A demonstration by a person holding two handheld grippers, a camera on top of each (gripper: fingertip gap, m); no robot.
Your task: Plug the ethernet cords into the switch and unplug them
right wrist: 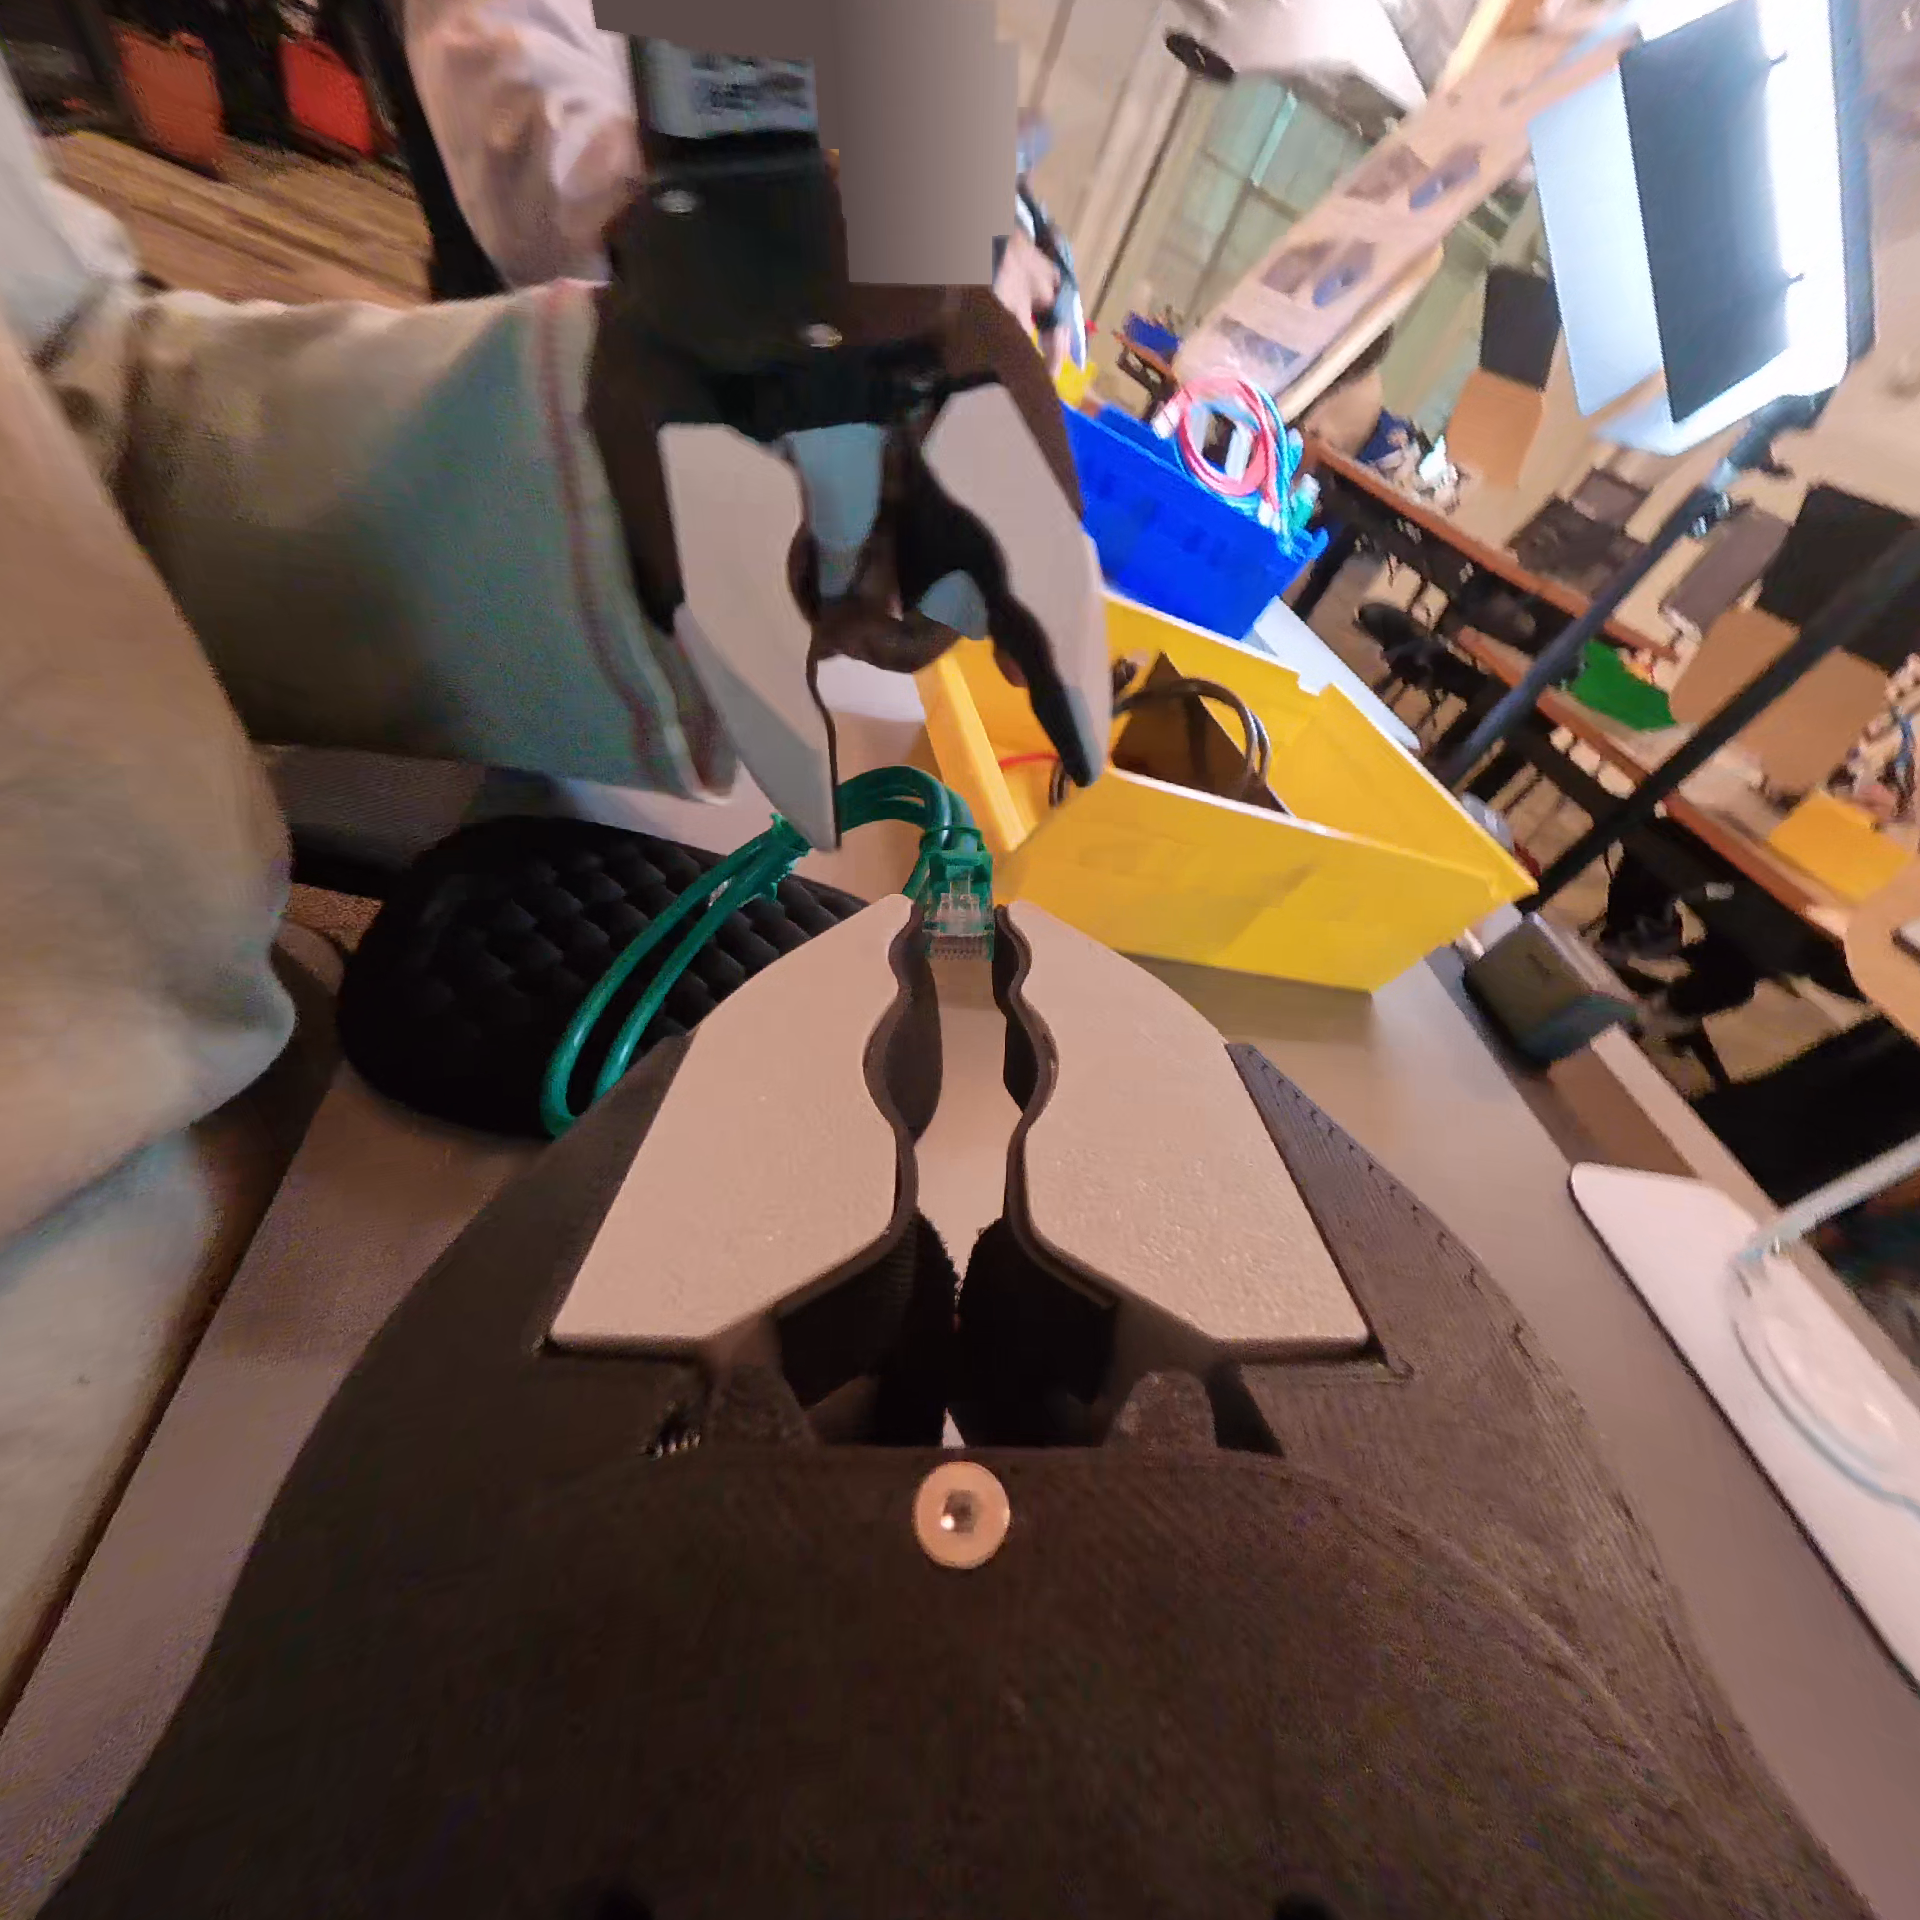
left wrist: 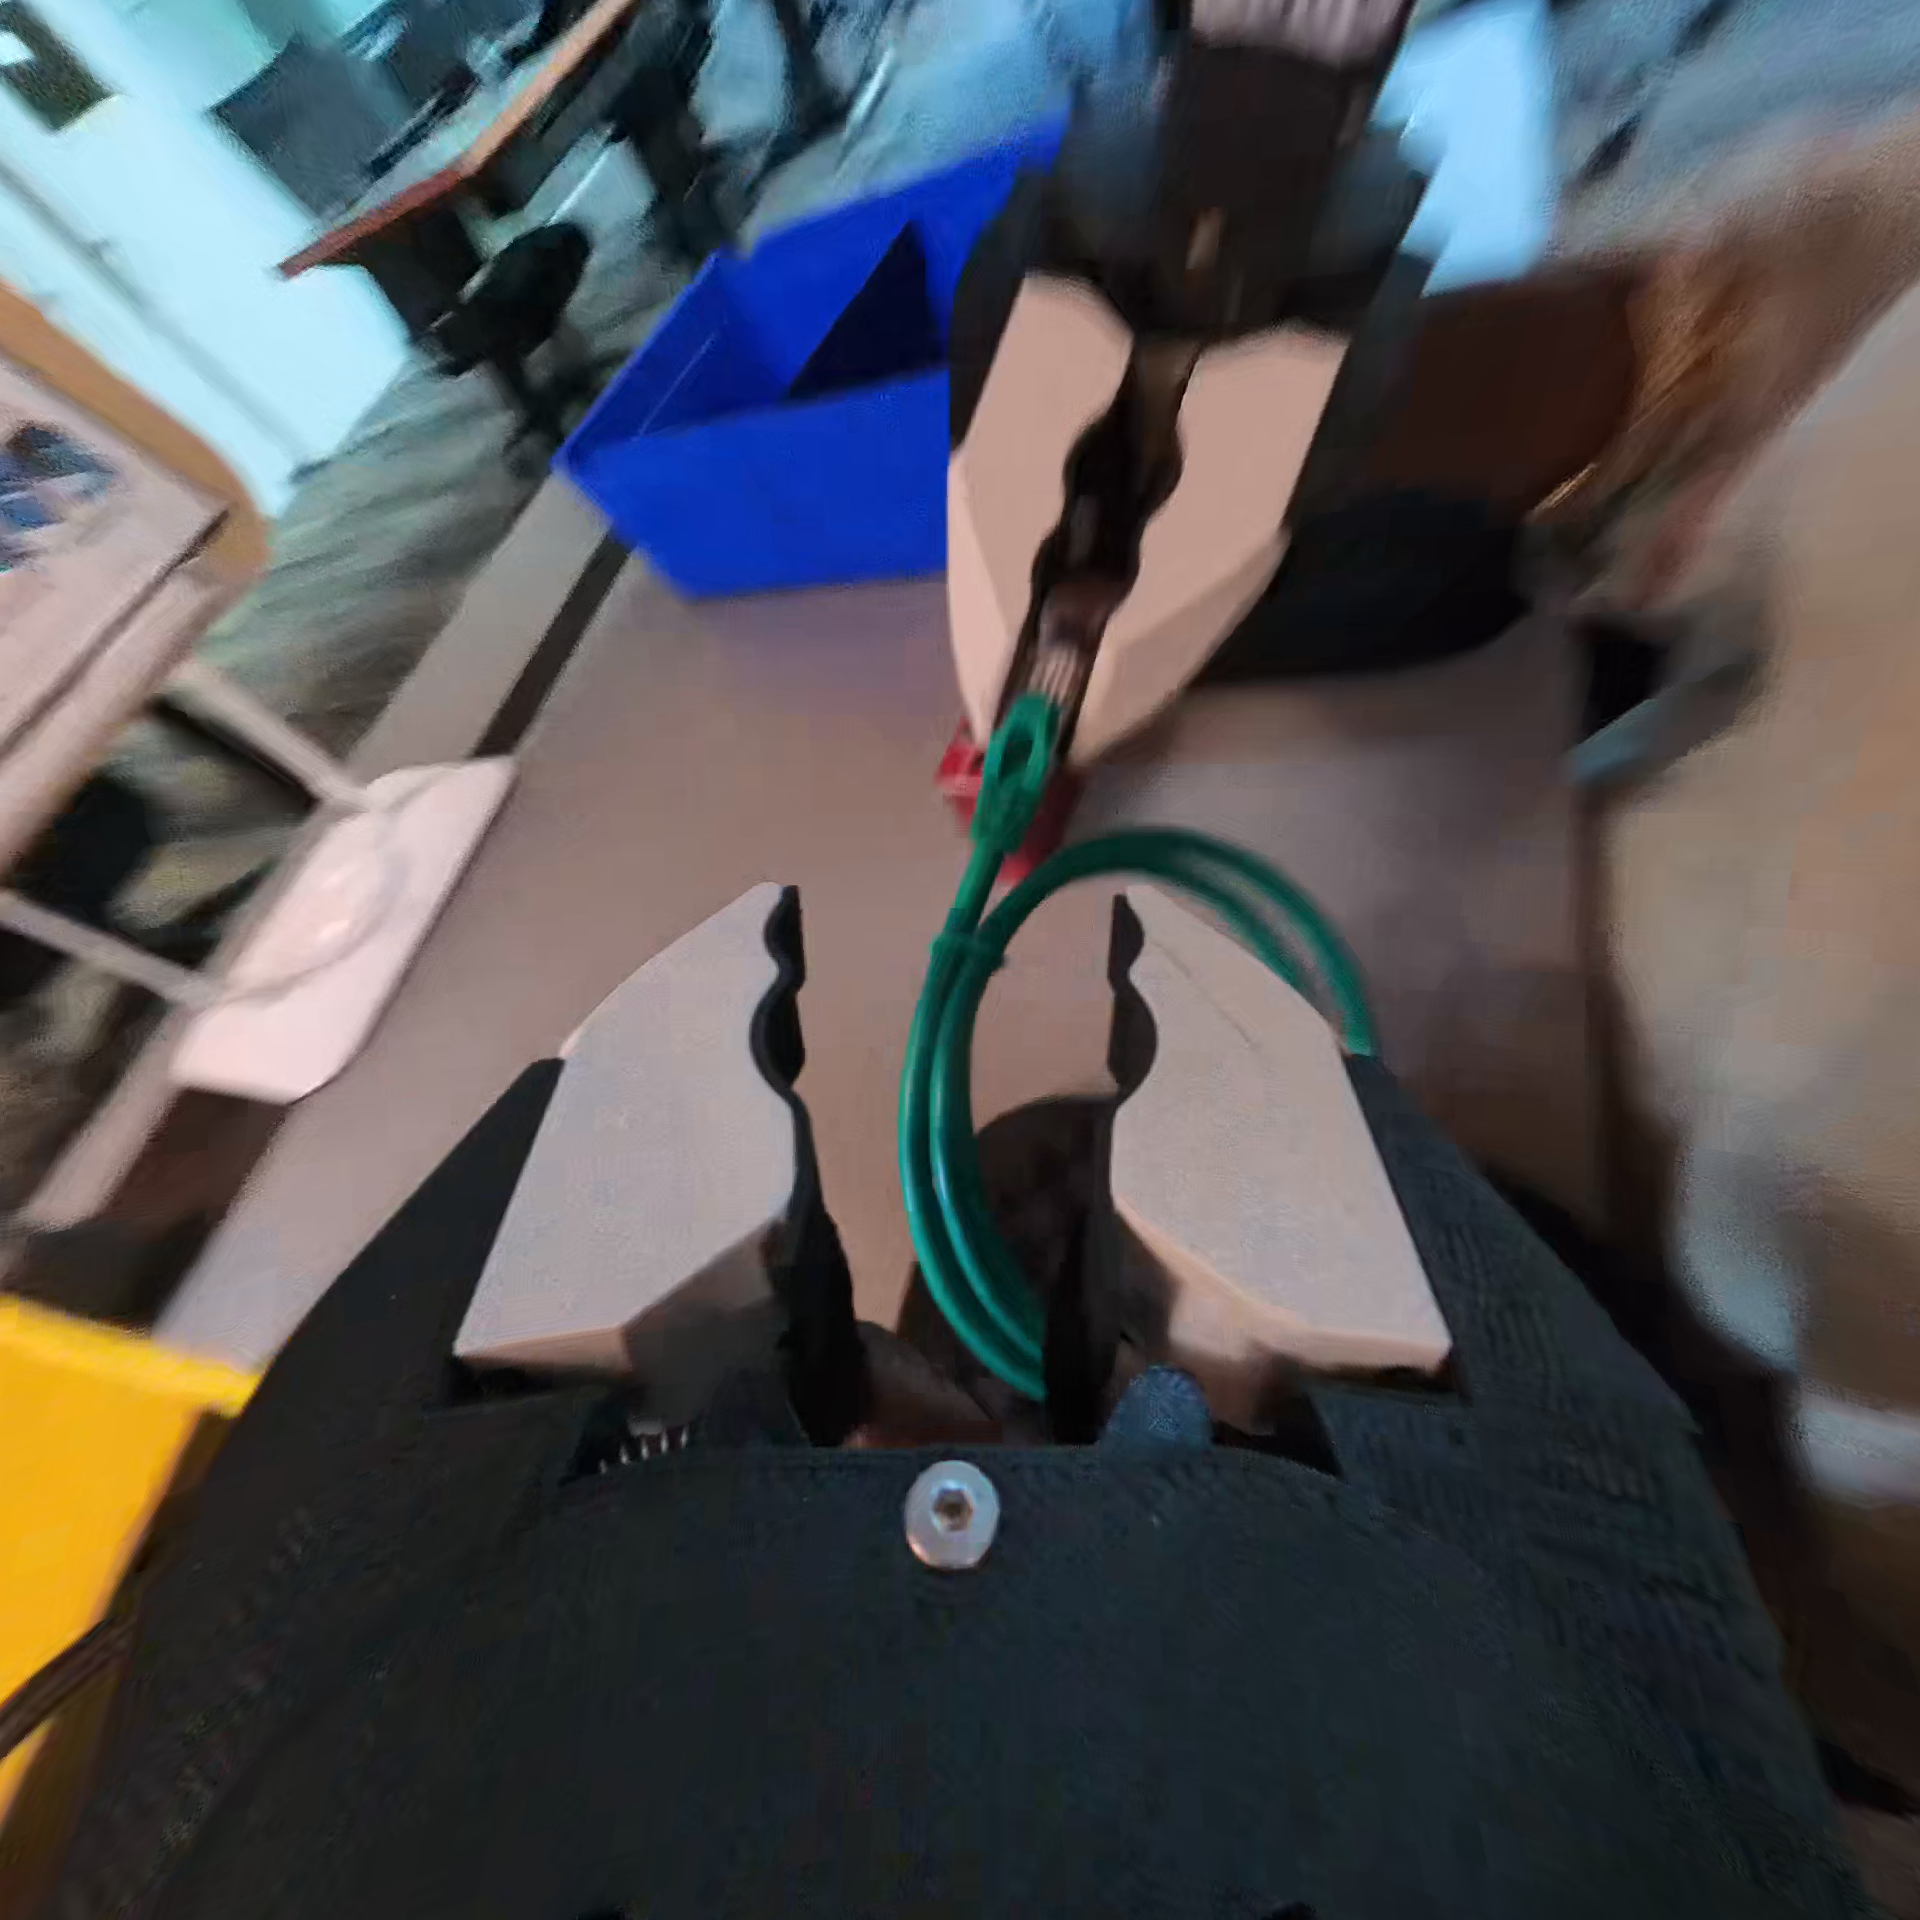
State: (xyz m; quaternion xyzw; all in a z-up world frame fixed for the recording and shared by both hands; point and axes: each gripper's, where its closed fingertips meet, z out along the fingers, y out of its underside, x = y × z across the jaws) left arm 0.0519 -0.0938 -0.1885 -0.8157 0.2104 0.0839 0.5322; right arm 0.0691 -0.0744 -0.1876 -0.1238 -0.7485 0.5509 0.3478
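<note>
Two hand-held grippers meet over a grey table (right wrist: 1299,1049), each seen from the other's camera. The right gripper (right wrist: 954,920) is clenched on the clear plug of a green ethernet cord (right wrist: 644,977), which it grips at its fingertips; in the left wrist view the same gripper (left wrist: 1023,717) appears farther off, pointing down toward the camera with the cord's end between its tips. The left gripper (left wrist: 954,914) is released, its pale fingers (left wrist: 665,1122) spread wide; the cord's tied loops (left wrist: 956,1122) hang in the gap between them, and whether they touch the fingers cannot be told. In the right wrist view this gripper (right wrist: 956,790) hangs tip-down above the cord, held by a person's sleeved arm (right wrist: 395,540). A small red object (left wrist: 966,774) lies on the table directly behind the right gripper's tips and is mostly hidden by them and the cord; what it is cannot be told. Around the work area: a black quilted pad (right wrist: 499,956) under the cord's loops, a yellow bin (right wrist: 1247,862) holding dark cables just behind the left gripper, a blue bin (right wrist: 1174,520) with coloured cords beyond it, a white flat stand (right wrist: 1766,1382) at the table's edge, and desks and chairs in the blurred background. The left wrist view is heavily motion-blurred.
</note>
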